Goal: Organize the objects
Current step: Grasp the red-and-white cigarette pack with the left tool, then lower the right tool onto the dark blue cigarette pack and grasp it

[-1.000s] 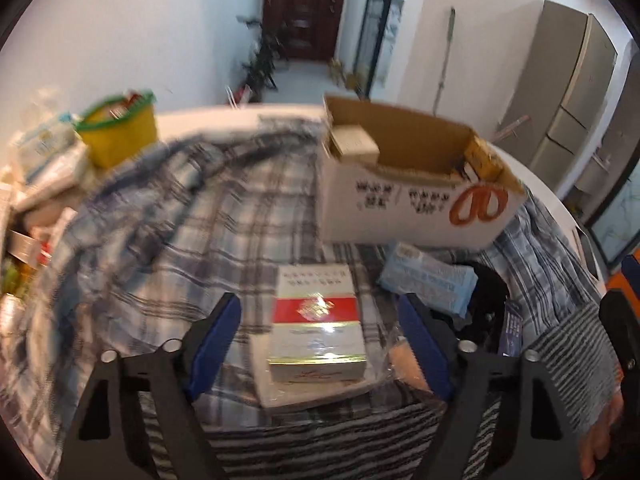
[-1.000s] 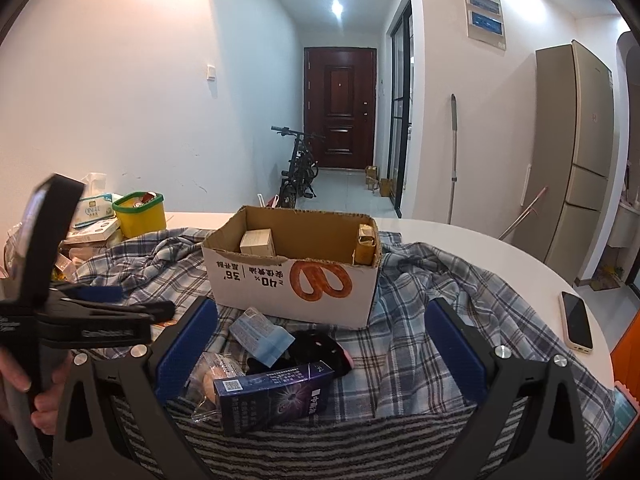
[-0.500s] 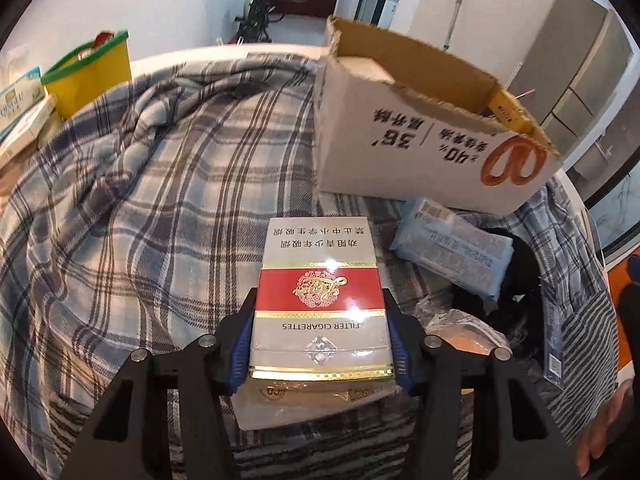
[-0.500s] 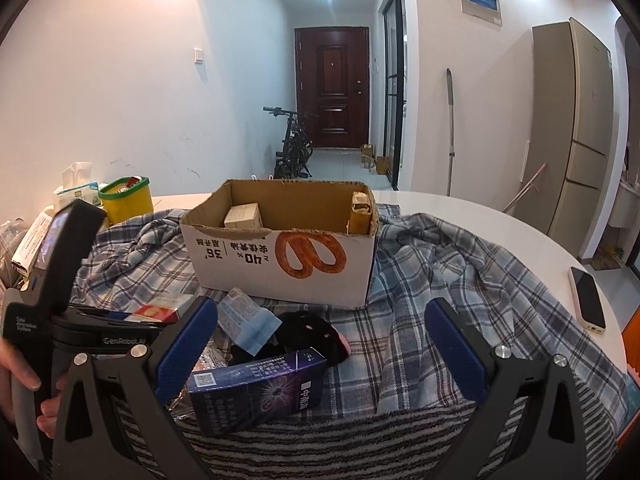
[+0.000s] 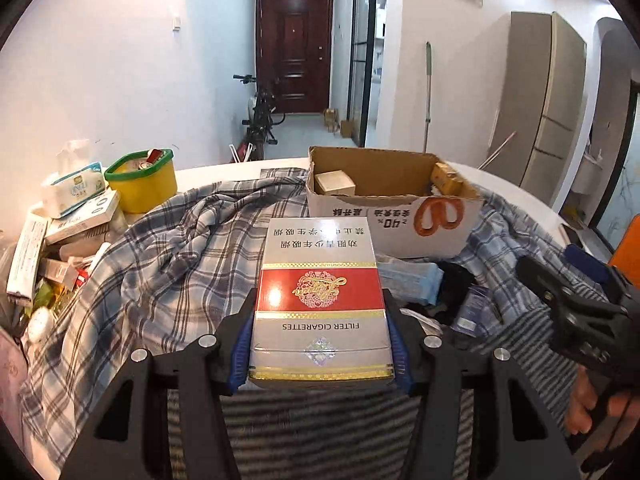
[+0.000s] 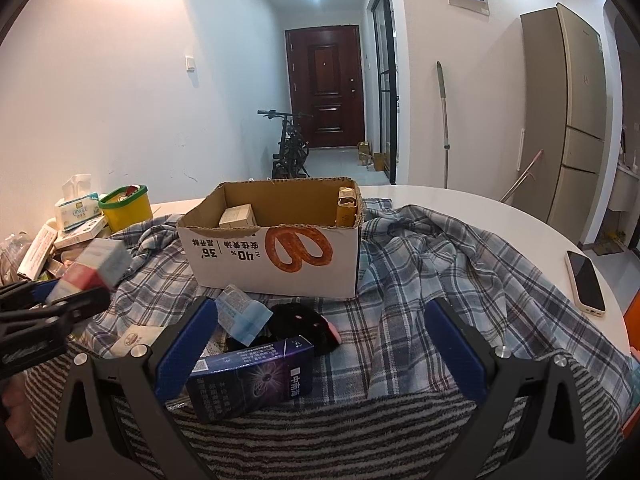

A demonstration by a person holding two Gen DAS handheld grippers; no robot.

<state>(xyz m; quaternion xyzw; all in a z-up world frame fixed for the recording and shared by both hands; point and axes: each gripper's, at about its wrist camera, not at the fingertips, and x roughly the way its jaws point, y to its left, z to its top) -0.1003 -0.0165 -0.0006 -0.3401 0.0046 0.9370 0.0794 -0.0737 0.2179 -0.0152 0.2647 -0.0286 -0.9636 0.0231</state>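
My left gripper (image 5: 320,346) is shut on a red, white and gold cigarette carton (image 5: 320,300), which it holds above the plaid cloth (image 5: 180,264). The right wrist view shows the same carton (image 6: 98,268) raised at the left edge in the left gripper (image 6: 60,304). An open cardboard box (image 5: 400,210) stands beyond the carton and holds a small cream box (image 5: 334,182) and a yellow pack (image 5: 446,176). My right gripper (image 6: 320,340) hangs open over the cloth, short of the cardboard box (image 6: 280,256). A dark purple box (image 6: 252,376) lies by its left finger.
A blue pack (image 6: 240,314) and a black item (image 6: 300,320) lie in front of the box. A phone (image 6: 586,282) rests on the white table at right. A yellow tub (image 5: 142,184), tissues (image 5: 72,192) and stacked boxes crowd the left side.
The left gripper's jaws closed on the cigarette carton and lifted it off the cloth, tipping the view upward toward the box. The right gripper stayed nearly still.
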